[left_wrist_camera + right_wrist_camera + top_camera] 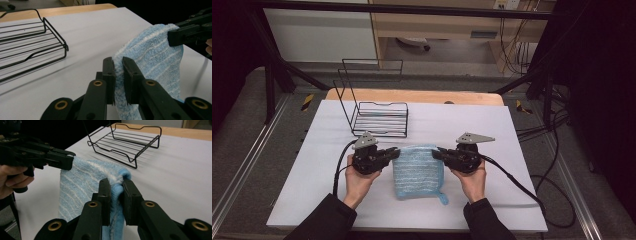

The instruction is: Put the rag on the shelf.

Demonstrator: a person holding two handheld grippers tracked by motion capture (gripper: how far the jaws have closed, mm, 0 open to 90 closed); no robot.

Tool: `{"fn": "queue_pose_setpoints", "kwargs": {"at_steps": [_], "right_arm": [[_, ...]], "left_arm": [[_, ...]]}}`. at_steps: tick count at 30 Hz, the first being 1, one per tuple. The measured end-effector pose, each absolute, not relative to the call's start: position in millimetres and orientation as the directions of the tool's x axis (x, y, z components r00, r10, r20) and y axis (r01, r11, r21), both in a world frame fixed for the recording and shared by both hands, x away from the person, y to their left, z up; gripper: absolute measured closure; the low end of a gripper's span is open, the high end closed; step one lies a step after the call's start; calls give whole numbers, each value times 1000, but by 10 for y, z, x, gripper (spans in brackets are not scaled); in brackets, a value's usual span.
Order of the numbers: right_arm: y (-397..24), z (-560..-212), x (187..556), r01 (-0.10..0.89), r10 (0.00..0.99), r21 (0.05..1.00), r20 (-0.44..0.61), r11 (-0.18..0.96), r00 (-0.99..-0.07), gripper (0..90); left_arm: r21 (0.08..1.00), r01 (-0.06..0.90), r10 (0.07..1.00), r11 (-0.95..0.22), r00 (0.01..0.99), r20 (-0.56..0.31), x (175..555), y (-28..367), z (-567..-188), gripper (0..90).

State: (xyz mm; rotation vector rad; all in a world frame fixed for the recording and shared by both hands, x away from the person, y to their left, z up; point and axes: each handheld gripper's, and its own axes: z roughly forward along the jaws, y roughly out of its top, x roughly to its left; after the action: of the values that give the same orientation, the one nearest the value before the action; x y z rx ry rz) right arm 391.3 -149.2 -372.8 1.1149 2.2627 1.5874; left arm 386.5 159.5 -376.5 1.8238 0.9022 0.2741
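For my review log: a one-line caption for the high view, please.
Left gripper and right gripper each pinch a top corner of a blue striped towel, wire rack behind.

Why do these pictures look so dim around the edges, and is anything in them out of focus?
High view: white table cover evenly lit, surroundings dark, soft overall. Left gripper view: blue towel sharp; wire rack casts a faint shadow. Right gripper view: black background, near jaws slightly soft.

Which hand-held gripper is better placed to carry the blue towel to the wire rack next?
Left. Both grip the towel, but the left hand-held gripper sits nearer the wire rack, which stands behind it, left of the right hand-held gripper.
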Motion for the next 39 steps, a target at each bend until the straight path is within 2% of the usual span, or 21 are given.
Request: {"fn": "queue_pose_setpoints", "kwargs": {"at_steps": [39], "right_arm": [[-1417, -3151, 3563, 222, 638, 973, 127, 71, -759, 788]], "left_arm": [[965, 260, 682, -41, 713, -163, 3576, 1752, -3188, 804]]}}
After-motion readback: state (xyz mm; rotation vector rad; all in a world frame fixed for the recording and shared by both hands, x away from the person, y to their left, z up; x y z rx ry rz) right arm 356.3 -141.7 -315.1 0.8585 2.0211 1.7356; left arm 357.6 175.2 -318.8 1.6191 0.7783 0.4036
